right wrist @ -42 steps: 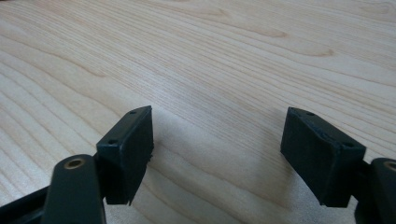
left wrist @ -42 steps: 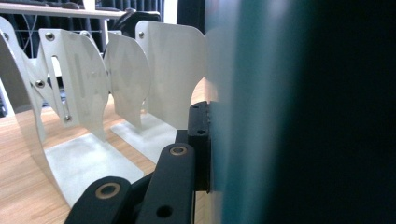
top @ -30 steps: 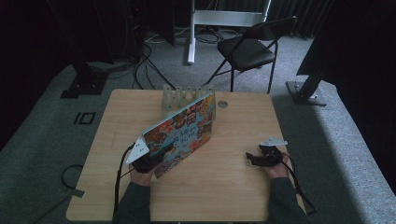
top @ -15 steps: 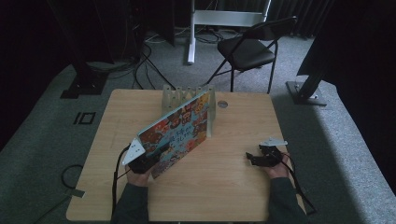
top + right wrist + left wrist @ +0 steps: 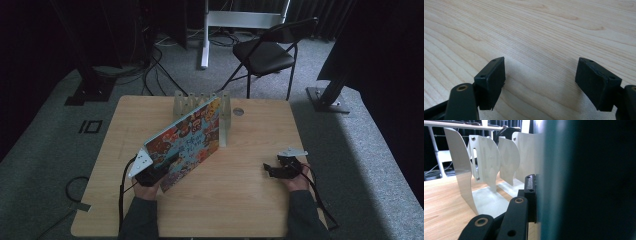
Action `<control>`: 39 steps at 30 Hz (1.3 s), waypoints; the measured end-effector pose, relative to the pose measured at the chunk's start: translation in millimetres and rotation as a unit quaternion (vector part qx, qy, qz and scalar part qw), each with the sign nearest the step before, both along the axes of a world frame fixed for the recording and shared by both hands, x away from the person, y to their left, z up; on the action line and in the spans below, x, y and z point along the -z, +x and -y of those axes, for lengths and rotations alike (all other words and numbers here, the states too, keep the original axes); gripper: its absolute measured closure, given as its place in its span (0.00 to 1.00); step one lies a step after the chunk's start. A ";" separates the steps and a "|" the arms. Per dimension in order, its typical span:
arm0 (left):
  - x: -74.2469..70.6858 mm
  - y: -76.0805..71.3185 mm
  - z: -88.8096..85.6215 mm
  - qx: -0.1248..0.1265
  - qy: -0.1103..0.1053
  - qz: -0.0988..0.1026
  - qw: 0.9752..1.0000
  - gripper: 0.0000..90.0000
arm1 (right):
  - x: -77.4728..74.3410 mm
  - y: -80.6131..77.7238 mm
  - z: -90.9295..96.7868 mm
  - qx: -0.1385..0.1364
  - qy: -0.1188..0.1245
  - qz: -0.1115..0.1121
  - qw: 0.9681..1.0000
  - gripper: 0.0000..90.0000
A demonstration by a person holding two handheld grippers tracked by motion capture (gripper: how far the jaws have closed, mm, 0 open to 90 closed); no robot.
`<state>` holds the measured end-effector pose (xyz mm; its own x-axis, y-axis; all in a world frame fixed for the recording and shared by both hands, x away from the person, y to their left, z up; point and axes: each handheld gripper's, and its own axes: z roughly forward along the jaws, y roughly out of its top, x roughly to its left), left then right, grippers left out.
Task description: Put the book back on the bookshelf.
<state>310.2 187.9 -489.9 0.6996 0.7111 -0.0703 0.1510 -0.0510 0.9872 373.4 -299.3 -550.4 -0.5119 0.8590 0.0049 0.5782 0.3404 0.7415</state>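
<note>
Your left gripper (image 5: 152,175) is clamped on the picture book's (image 5: 187,142) lower-left corner; the book tilts mid-frame, its far edge touching the white divider rack (image 5: 226,117). Your right gripper (image 5: 272,170) sits lower right, jaws spread and empty, over bare table (image 5: 250,210).

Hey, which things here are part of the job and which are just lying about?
In the job: colourful book, held by the left gripper; white divider rack.
Lying about: right gripper, open on the table; small round disc; folding chair.

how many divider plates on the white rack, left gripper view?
4 show on the white rack: outermost left, slotted one, a third, a fourth against the book, which may hide more.
</note>
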 end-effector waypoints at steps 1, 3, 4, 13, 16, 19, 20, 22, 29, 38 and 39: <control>-0.1 0.0 -0.2 0.000 0.000 0.000 1.000 0.90 | 0.0 0.0 0.0 0.000 0.000 0.000 1.000 0.26; -0.1 -0.1 -0.6 -0.001 -0.001 -0.002 1.000 0.90 | 0.0 0.0 0.0 0.000 0.000 0.000 1.000 0.26; -0.2 -0.1 -0.9 -0.001 -0.002 -0.002 1.000 0.90 | 0.0 0.0 0.0 0.000 0.000 0.000 1.000 0.26; -0.7 -2.1 -7.1 -0.008 -0.012 -0.005 1.000 0.90 | 0.0 0.0 0.0 0.000 0.000 0.000 1.000 0.26; -1.5 -3.1 -10.3 -0.010 -0.011 -0.005 1.000 0.90 | 0.0 0.0 0.0 0.000 0.000 0.000 1.000 0.26; -2.2 -4.8 -13.0 -0.014 -0.011 -0.002 1.000 0.90 | 0.0 0.0 -0.1 0.000 0.000 -0.001 1.000 0.26; -2.4 -5.5 -13.9 -0.015 -0.011 -0.003 1.000 0.90 | 0.0 0.0 0.0 0.000 0.000 0.000 1.000 0.26; -2.8 -6.7 -15.8 -0.017 -0.011 -0.001 1.000 0.90 | 0.0 -0.1 -0.1 0.000 0.000 0.000 1.000 0.26; -3.3 -10.7 -22.5 -0.023 -0.012 -0.001 1.000 0.90 | 0.0 -0.1 -0.2 0.000 0.001 -0.001 1.000 0.26; -7.4 -16.6 -31.1 -0.031 -0.003 0.004 1.000 0.90 | 0.0 0.0 -0.1 -0.001 0.001 -0.001 1.000 0.26; -7.5 -17.5 -32.2 -0.031 -0.003 0.004 0.999 0.90 | 0.0 0.0 -0.1 -0.001 0.001 -0.001 1.000 0.26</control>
<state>292.7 220.2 -482.4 0.6541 0.7533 -0.0687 0.1451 -0.0358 0.9888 373.3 -299.2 -550.4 -0.5130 0.8583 0.0064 0.5786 0.3403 0.7412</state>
